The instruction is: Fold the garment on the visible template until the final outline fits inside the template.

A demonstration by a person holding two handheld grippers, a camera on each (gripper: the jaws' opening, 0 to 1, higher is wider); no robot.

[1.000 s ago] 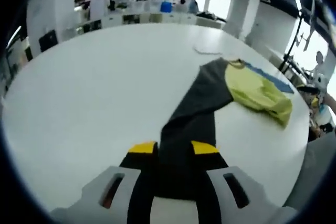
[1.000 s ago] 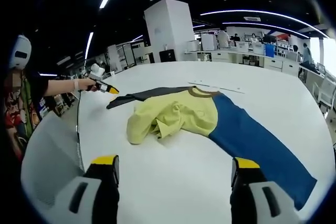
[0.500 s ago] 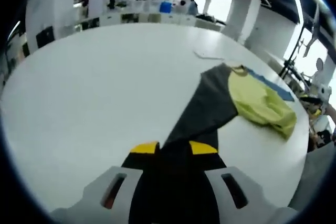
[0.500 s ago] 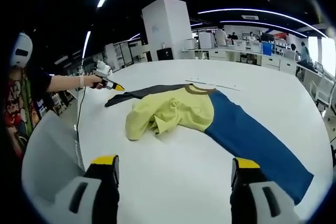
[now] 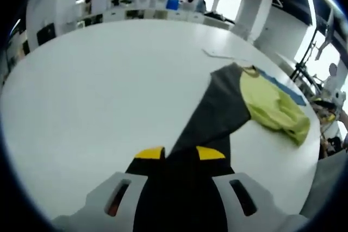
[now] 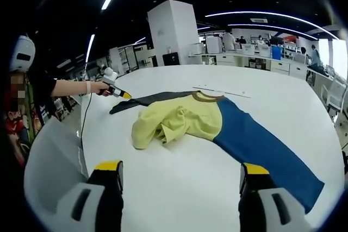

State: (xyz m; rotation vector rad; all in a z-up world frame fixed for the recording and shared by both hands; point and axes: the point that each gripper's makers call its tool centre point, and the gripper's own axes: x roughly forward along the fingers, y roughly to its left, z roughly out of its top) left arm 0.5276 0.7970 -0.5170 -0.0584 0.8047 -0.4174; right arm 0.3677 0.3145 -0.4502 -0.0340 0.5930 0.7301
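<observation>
Our left gripper is clamped on the dark grey sleeve at six o'clock and our right gripper hangs wide open and empty, so we should draw that sleeve flat across the crumpled yellow shirt body mid-table.

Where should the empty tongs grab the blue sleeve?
At the blue sleeve's far cuff end, near the table edge by the right tongs. It lies flat and stretched out there, so the open tongs could come in low from the end and pinch the hem.
</observation>
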